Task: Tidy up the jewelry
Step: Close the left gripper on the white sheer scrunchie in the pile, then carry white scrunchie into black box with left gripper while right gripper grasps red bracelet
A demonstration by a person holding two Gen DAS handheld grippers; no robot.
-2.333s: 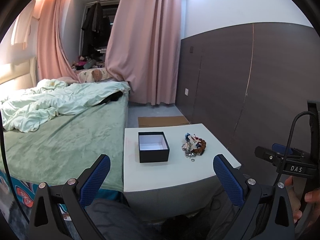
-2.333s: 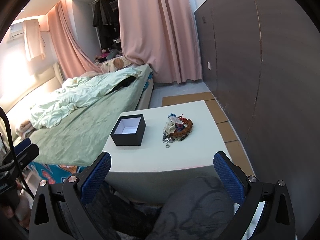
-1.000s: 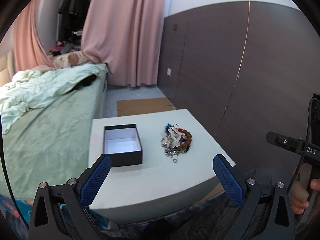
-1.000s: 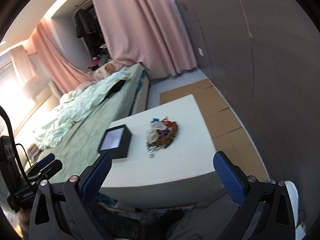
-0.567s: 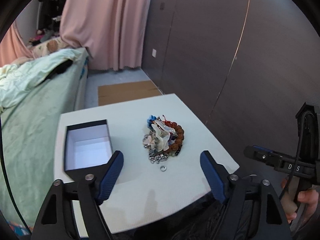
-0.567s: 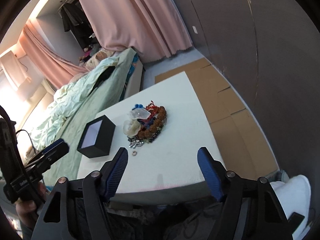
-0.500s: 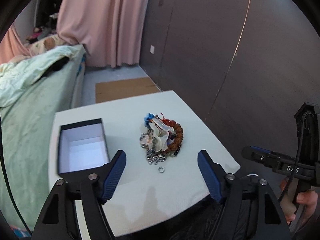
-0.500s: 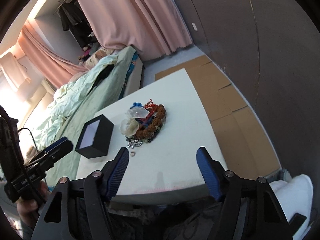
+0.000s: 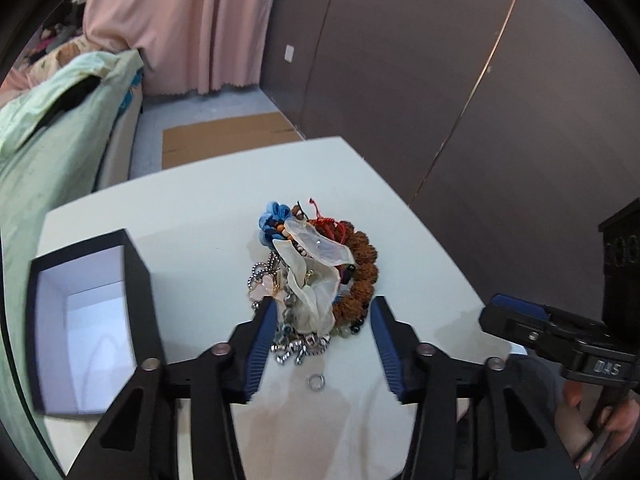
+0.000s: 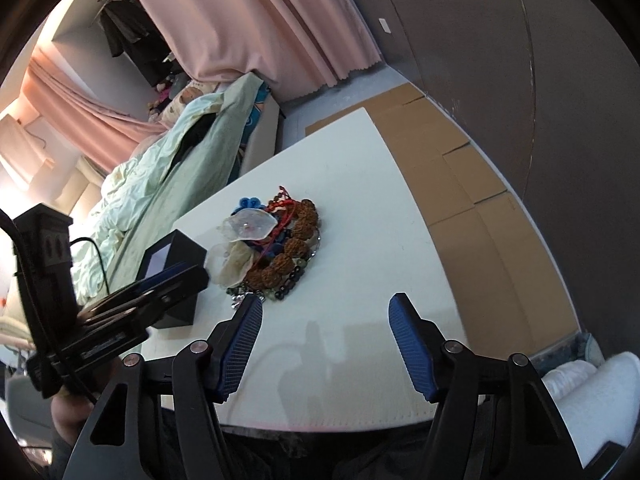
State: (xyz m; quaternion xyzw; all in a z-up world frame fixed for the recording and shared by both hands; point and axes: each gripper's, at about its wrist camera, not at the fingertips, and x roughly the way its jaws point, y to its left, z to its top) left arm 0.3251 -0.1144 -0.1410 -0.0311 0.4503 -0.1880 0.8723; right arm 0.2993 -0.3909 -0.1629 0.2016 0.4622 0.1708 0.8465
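A pile of jewelry [image 9: 316,272] lies on the white table [image 9: 200,208]: brown bead bracelets, silver chains, a blue knot, red cord and small clear bags. A loose silver ring [image 9: 315,382] lies just in front of it. An open black box [image 9: 88,320] with a white inside stands to the left. My left gripper [image 9: 323,312] is open, its blue fingers straddling the near end of the pile. My right gripper [image 10: 325,312] is open and empty, over bare table to the right of the pile [image 10: 272,248]. The box [image 10: 176,272] shows partly behind the left gripper's body.
A bed with a green cover [image 9: 48,152] runs along the table's left side. A dark panelled wall [image 9: 440,100] stands at the right. Flat cardboard [image 10: 460,176] lies on the floor beyond the table. Pink curtains [image 9: 180,20] hang at the back.
Both grippers have moved forward and down toward the table. Their fingers have narrowed. The left gripper now straddles the near end of the jewelry pile.
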